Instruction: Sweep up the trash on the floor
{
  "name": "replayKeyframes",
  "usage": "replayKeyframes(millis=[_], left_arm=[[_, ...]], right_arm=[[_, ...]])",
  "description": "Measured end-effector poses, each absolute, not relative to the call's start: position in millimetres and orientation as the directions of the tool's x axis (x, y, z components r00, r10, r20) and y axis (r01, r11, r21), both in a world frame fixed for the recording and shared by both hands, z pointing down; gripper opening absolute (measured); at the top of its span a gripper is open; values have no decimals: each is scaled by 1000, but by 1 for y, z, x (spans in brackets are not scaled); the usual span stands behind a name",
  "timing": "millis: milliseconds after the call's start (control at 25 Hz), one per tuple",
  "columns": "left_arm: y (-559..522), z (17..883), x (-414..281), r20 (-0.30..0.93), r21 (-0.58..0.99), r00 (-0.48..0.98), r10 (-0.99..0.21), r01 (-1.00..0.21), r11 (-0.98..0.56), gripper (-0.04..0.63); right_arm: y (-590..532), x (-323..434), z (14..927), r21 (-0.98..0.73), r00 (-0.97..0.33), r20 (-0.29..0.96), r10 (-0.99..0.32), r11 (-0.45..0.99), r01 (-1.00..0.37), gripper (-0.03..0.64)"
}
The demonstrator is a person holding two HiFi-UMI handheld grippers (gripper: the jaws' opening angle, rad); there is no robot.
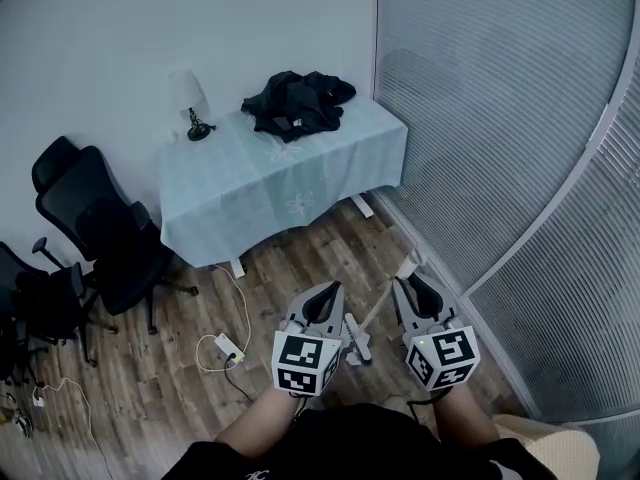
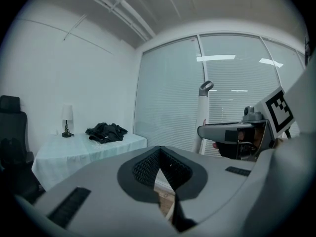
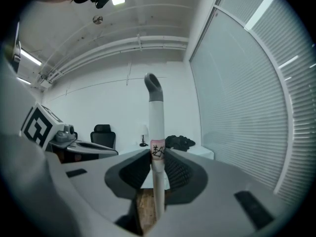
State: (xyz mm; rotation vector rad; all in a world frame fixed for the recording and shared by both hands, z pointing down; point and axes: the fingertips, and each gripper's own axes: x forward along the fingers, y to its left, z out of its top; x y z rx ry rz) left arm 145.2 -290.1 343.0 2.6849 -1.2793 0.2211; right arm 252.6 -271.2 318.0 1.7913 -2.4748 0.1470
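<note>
My right gripper is shut on a white broom handle just below its grey looped top, at a pink label. In the head view the handle slants down and left to a grey head on the wood floor between my hands. The left gripper is beside it, shut, with nothing between its pads. From the left gripper view the handle stands upright in front of the blinds. No trash shows clearly on the floor.
A table with a pale blue cloth stands ahead, bearing black clothing and a small lamp. Black office chairs crowd the left. A power strip with cables lies on the floor. A curved glass wall with blinds closes the right.
</note>
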Motion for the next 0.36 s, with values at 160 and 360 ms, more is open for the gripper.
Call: replayKeyframes(millis=[160,360], left_arm=[[-288,346,142,201,83,616,-762,-786,-613,-5],[-286,347,144,193,86,636,-747,-769,-633,-5]], right_arm=[[-269,248,320,-25,-326,126,-937,325,-945,98],[-268,245,318,-19,-330,124,-936,330,-944,98]])
